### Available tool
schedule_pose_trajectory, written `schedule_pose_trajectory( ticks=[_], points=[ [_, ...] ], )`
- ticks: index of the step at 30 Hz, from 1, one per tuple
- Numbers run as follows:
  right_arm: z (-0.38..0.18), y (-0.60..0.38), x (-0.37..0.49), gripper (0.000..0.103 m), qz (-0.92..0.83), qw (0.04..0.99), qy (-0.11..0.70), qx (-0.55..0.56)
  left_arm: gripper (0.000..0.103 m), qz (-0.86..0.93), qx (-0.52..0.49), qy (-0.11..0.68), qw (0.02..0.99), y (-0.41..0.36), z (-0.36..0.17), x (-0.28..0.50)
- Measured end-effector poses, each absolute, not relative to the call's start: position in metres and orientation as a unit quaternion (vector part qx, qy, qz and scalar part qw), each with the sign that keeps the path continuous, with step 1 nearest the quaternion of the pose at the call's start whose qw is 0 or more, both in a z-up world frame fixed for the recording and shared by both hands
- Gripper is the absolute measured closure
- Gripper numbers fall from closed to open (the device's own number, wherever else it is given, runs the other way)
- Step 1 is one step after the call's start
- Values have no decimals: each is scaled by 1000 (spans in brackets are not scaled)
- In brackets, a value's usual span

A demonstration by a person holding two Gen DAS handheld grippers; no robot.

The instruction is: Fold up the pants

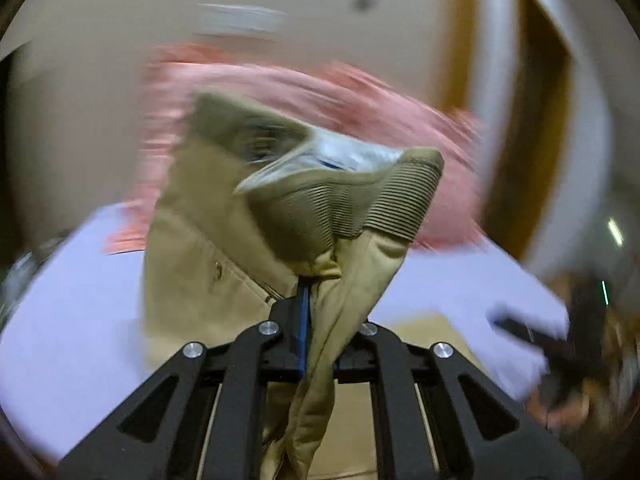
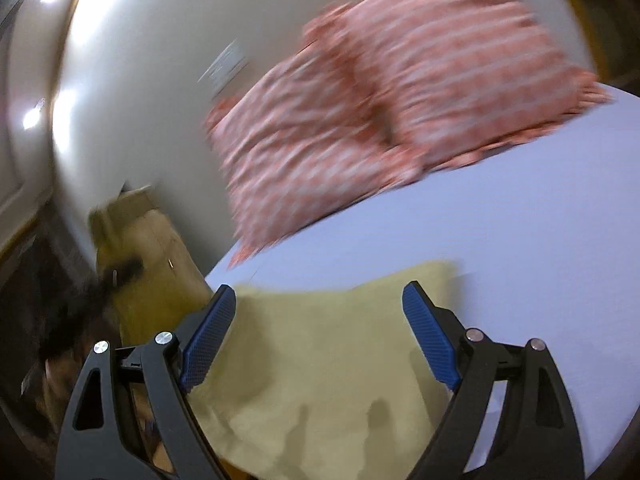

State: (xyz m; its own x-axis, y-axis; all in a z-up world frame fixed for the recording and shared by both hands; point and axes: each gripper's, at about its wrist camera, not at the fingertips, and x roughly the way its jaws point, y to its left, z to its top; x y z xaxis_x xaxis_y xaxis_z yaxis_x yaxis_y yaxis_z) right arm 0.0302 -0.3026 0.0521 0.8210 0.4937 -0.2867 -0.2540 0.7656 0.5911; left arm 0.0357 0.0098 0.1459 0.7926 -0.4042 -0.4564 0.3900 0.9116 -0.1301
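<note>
Left tongs (image 1: pixel 306 300) are clamped on the khaki pants (image 1: pixel 224 248) near the ribbed waistband (image 1: pixel 360 204), lifting that end off the bed (image 1: pixel 72 320). Right tongs (image 2: pixel 316 336) hang wide apart, empty, over the other part (a leg, prob.; view's blurry) lying flat on the sheet. Cloth looks soft, light, floppy, so it'll sag between grips. Best hold: waistband corners & hem edges. Pink pillows (image 2: pixel 400 108) sit behind.

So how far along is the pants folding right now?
Early. Done: the left tongs have shut on the khaki pants near the ribbed waistband and lifted that end off the lavender bed sheet. In hand: the raised end. The right tongs stand open over the part lying flat. Left: every fold; no neat crease shows.
</note>
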Motion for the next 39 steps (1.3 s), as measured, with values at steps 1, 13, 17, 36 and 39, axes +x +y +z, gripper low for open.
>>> schedule_pose_trajectory(
  ticks=[1,13,17,36,39],
  points=[
    [51,-321,28,16,184,913,215,292,96,-247,11,261,933,-21,131,35],
    [12,-343,77,18,199,855,340,337,96,-327,237,258,878,-116,28,-26],
    [-1,-316,96,36,203,844,396,298,93,-357,196,280,869,-107,42,-31],
    [-19,-315,113,86,261,805,427,317,35,-247,-142,488,825,103,27,132],
    [-21,-320,117,89,276,786,428,350,80,-251,-182,500,808,109,20,145]
  ],
)
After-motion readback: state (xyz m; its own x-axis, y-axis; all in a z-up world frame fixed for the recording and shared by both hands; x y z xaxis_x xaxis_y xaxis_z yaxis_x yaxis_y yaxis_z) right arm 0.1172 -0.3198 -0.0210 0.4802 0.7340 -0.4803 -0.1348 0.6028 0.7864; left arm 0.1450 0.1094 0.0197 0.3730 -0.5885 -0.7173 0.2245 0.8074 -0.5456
